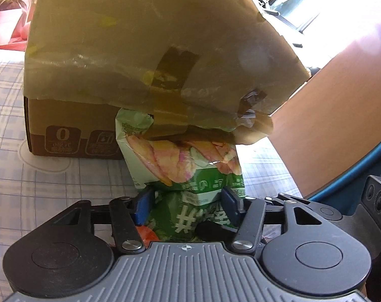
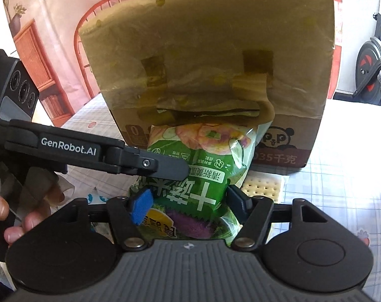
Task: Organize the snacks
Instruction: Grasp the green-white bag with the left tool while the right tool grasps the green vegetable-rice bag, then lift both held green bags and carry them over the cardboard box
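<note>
Green snack bag (image 2: 203, 176) sits pinched between both your tilted-down tongs: left gripper (image 1: 188, 203) and right gripper (image 2: 190, 201) each press its sides. Its top pokes under the cardboard box (image 2: 286, 146) flap (image 2: 205, 58), on the checked tablecloth (image 1: 27, 176).

- Cardboard box (image 2: 215, 58) with its taped flap hanging low blocks centre frame, straight ahead.
- Green snack bag (image 2: 203, 176) fills the gap under the flap.
- Bare checked worktop (image 2: 341, 188) at lower right, past the cracker pack (image 2: 262, 188).

Glossy snack bag (image 1: 180, 161), matt cardboard box (image 1: 72, 125)
</note>
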